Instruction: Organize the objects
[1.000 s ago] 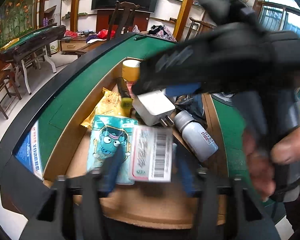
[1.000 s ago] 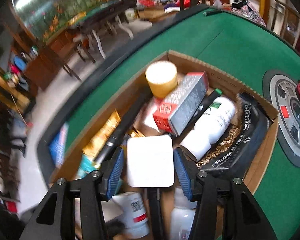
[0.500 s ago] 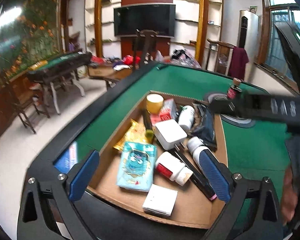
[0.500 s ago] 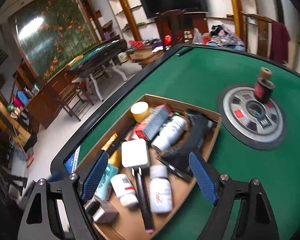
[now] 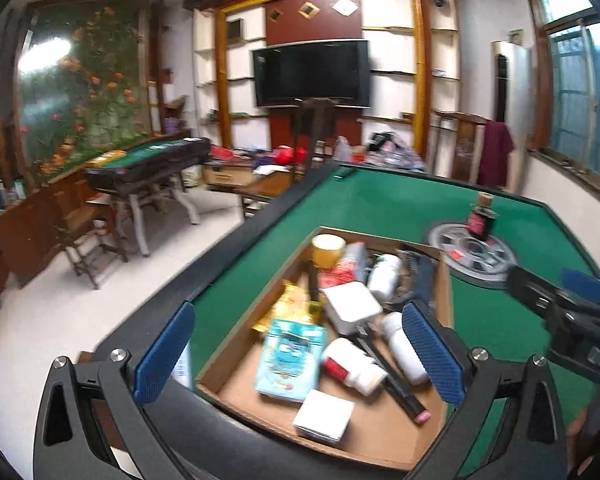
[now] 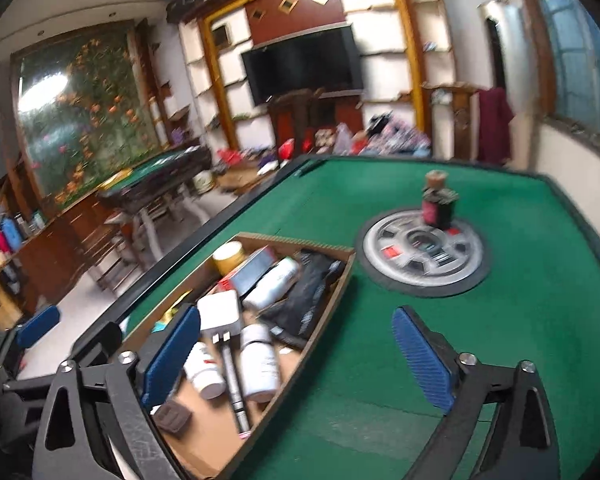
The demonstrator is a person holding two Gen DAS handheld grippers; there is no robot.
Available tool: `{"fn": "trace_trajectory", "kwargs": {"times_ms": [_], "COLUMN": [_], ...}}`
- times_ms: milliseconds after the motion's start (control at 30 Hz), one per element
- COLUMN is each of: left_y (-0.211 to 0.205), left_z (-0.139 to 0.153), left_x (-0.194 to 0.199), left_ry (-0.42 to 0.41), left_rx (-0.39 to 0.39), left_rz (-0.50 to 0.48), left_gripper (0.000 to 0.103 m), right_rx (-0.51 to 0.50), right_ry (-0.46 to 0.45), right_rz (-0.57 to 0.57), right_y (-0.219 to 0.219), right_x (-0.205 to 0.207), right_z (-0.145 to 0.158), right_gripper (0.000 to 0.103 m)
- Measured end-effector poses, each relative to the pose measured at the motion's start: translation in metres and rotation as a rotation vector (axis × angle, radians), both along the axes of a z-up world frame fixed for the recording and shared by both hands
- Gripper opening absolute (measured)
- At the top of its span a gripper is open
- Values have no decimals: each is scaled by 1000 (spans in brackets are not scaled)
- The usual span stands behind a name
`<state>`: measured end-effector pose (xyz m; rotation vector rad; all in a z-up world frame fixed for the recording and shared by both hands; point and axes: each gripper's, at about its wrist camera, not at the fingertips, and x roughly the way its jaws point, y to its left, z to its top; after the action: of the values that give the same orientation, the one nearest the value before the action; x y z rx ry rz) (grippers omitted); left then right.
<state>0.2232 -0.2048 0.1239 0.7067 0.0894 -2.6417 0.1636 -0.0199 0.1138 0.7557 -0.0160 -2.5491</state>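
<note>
Box (image 5: 446, 304) on green table (image 5: 380, 204), packed with bottles, white charger (image 5: 352, 306), blue packet (image 5: 290, 354): gathered for sorting. Dark bottle (image 6: 438, 204) alone beyond box, on the center dial. Left gripper (image 5: 300, 354) and right gripper (image 6: 296, 354) above box, both spread apart, empty, likely between picks.

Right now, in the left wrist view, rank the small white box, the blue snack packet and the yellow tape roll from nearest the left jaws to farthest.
1. Small white box: tray's near end.
2. Blue snack packet: mid-tray, left.
3. Yellow tape roll: far corner.
</note>
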Motion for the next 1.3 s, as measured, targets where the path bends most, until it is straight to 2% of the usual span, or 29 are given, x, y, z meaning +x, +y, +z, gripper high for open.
{"fn": "trace_trajectory", "kwargs": {"times_ms": [167, 267, 500, 800, 1067, 1167, 1300], "left_y": [-1, -2, -13, -19, -40, -44, -44], "left_z": [6, 7, -2, -14, -25, -28, -26], "left_x": [6, 8, 8, 3, 4, 9, 11], "left_ry": [36, 36, 2, -65, -92, -87, -92], "left_rx": [1, -3, 29, 54, 149, 146, 125], "left_rz": [31, 52, 73, 62, 94, 133, 136], "left_gripper": [103, 103, 103, 103, 103, 103, 103], "right_rx": [110, 136, 163, 203, 247, 266, 297], "right_ry": [62, 71, 45, 60, 86, 107, 127], "right_rz": [-48, -52, 5, 32, 52, 53, 68], "right_y": [-3, -5, -18, -30, -42, -48, -58], "right_x": [6, 9, 13, 21, 29, 33, 38], "right_z": [-9, -14, -26, -31, -33, -32, -32], "right_gripper": [103, 103, 103, 103, 103, 103, 103]}}
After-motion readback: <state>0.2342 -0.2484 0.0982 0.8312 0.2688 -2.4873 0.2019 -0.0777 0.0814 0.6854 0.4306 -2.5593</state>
